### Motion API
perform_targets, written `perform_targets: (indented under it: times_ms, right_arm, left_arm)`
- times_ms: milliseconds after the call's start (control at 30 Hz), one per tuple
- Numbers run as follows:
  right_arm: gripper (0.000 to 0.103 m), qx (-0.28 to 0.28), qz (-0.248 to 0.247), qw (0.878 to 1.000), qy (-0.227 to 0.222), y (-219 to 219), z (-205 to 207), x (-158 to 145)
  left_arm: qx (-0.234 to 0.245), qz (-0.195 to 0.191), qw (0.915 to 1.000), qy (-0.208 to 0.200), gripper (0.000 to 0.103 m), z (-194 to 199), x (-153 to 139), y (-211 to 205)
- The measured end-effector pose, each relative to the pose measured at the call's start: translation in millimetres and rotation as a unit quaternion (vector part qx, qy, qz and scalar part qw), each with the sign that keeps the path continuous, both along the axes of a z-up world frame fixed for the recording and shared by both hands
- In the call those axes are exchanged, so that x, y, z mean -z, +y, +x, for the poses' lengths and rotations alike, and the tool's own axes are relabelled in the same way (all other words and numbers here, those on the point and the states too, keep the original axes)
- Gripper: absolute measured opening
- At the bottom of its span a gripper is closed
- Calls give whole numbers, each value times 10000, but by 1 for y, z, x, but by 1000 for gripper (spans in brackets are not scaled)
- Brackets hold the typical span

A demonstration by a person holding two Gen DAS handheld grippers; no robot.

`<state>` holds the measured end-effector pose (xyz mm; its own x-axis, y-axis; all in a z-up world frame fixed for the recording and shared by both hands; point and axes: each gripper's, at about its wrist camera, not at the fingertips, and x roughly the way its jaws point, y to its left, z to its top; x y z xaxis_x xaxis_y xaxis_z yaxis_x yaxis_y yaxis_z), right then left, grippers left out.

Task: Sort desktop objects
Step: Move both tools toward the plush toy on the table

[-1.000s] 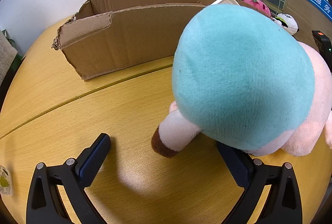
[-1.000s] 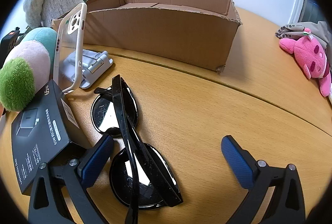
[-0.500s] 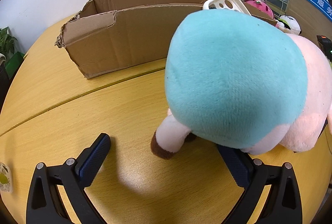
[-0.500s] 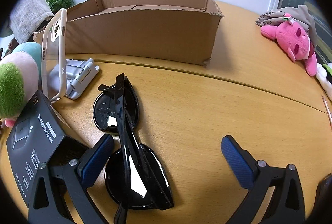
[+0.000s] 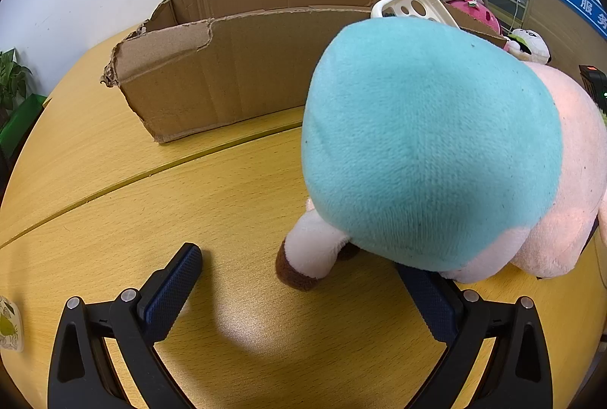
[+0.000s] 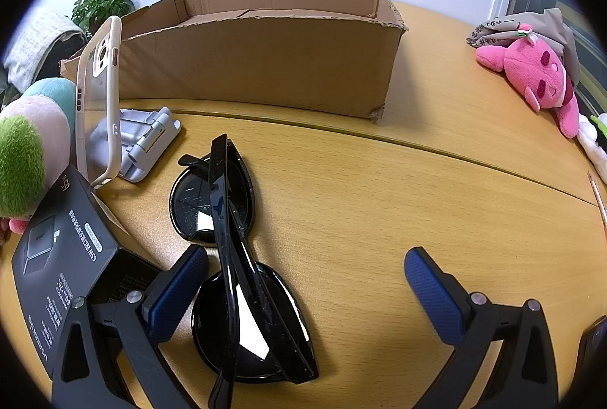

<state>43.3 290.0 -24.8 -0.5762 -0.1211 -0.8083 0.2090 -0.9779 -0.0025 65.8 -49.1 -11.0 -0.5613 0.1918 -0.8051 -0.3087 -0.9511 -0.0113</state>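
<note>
With both sets of tongs spread wide and gripping nothing, here's the layout, left to right

Left wrist view: left gripper (image 5: 303, 268) sits low over the wooden table (image 5: 159, 219). Left pad on bare wood, right pad tucked under the plush toy (image 5: 432, 143), teal back, pale pink body, brown-tipped foot between the two pads. Cardboard box (image 5: 242, 67) stands behind on the table, open top, torn front edge. White phone case (image 5: 413, 7) pokes up behind the plush

Right wrist view: right gripper (image 6: 305, 270) also low over the table. Far left, same plush toy, green patch toward camera. Black charger box (image 6: 64, 257) lies next to it, touching the left finger. Phone case stands upright on edge just beside a grey folding phone stand (image 6: 148, 139). Folded black sunglasses (image 6: 231, 249) lie lens-down between the fingers, closer to the left pad, near lens inside the span, far lens beyond the tips. Cardboard box behind them. Far right, well apart, a pink plush (image 6: 538, 75) lies on the table against some grey fabric (image 6: 531, 24)
</note>
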Motion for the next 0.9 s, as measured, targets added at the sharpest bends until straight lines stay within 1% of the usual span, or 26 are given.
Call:
perform_targets:
  times_ms: [100, 167, 233, 300, 367, 433, 500, 533, 600, 633, 733, 767, 833, 900]
  right_arm:
    - [103, -17, 0, 10000, -4, 0, 0, -1]
    - [103, -93, 2, 10000, -5, -1, 9, 0]
    - [103, -159, 44, 9997, -189, 4, 8, 2]
    - [102, -164, 107, 9991, -389, 8, 19, 0]
    - [102, -9, 90, 9992, -400, 18, 31, 0]
    - [102, 150, 56, 9991, -390, 31, 45, -1]
    - [102, 246, 48, 9989, -386, 41, 57, -3]
    - [102, 299, 69, 9990, -321, 44, 64, -5]
    - [102, 397, 77, 9992, -54, 50, 80, -16]
    - [102, 412, 54, 9991, 45, 51, 86, -21]
    - [102, 441, -92, 9984, 327, 55, 94, -40]
    - [102, 412, -217, 9982, 381, 54, 96, -47]
    - [102, 349, -474, 9970, 499, 56, 93, -58]
    - [102, 250, -562, 9961, 637, 51, 94, -68]
  left_arm:
    - [-4, -7, 10000, 6, 103, 1, 2, 1]
    - [-28, -25, 10000, 6, 103, -2, 0, -3]
    - [-121, -73, 9999, -19, 103, -2, 0, -7]
    - [-326, -268, 9991, 67, 103, -2, -4, -9]
    - [-477, -321, 9980, 246, 103, 2, -16, -12]
    - [-562, -267, 9973, 396, 103, 9, -31, -13]
    - [-732, -228, 9950, 637, 103, 20, -51, -11]
    - [-788, -185, 9940, 739, 103, 28, -60, -16]
    - [-800, 172, 9919, 976, 103, 43, -80, -14]
    - [-741, 435, 9902, 1105, 103, 51, -89, -12]
    - [-819, 833, 9843, 1325, 103, 70, -109, -17]
    - [-846, 995, 9821, 1358, 103, 75, -115, -16]
    - [-826, 1148, 9807, 1353, 103, 81, -123, -11]
    - [-766, 1158, 9797, 1447, 103, 90, -132, -3]
